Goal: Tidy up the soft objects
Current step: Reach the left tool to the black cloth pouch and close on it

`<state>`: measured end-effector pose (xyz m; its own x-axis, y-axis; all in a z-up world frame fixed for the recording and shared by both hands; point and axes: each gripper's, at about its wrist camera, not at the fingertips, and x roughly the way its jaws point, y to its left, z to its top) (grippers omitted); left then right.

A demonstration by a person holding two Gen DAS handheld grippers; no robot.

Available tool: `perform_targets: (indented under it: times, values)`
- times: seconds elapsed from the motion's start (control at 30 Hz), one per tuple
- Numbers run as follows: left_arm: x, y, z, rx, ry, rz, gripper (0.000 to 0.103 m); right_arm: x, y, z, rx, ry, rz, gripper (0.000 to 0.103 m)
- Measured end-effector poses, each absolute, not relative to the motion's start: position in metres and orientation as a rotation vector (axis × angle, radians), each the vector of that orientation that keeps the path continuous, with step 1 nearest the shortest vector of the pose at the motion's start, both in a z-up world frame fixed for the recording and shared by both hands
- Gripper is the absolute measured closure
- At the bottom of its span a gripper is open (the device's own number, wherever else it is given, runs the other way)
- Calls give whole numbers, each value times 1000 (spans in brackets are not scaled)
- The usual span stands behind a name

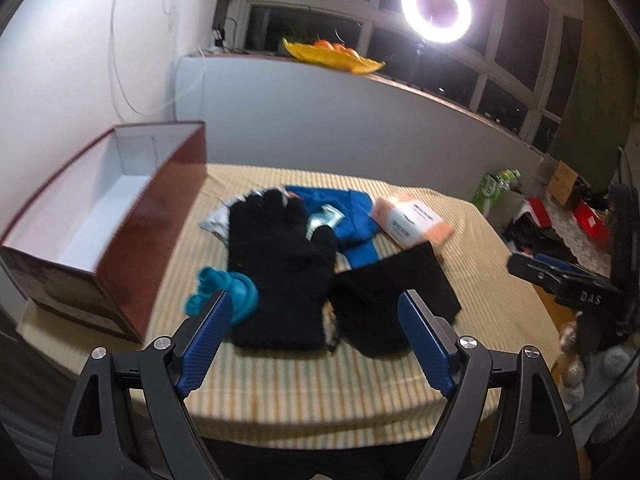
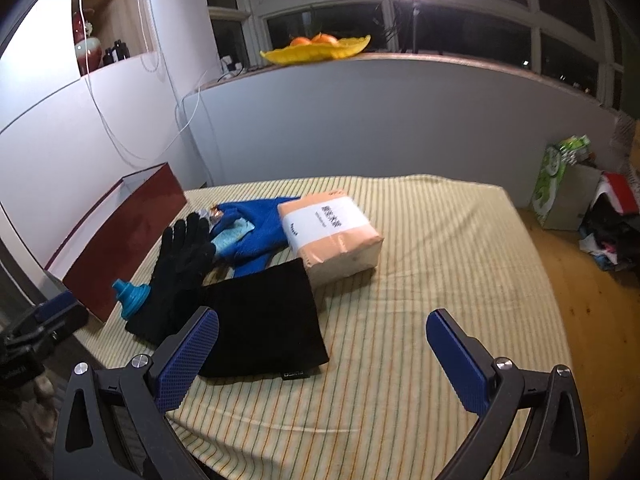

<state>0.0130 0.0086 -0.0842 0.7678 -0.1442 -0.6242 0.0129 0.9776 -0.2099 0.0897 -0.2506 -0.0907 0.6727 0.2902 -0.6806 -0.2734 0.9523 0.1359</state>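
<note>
Left wrist: left tongs (image 1: 320, 328) apart above black glove (image 1: 280, 272); right tongs (image 2: 322, 354) apart, empty.

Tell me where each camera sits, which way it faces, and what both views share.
Left wrist: on the left gripper, facing the black glove and open red box; its open blue fingers show.
Right wrist: on the right gripper, facing the black pouch and wrapped pack; fingers open.
Shared: glove, pouch, pack, box, striped cloth.
</note>
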Motion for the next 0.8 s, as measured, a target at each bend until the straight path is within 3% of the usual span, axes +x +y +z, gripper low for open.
perform_targets:
  times: [0.4, 0.6, 0.8]
  values:
    - [36, -25, -116, -212, 809, -209, 21, 130, -245, -124, 84, 940, 434, 1]
    - [50, -35, -130, -236, 865, -252, 30, 150, -242, -136, 116, 1000, 479, 7]
    - [58, -43, -139, -243, 901, -278, 36, 168, -240, -154, 162, 1087, 516, 22]
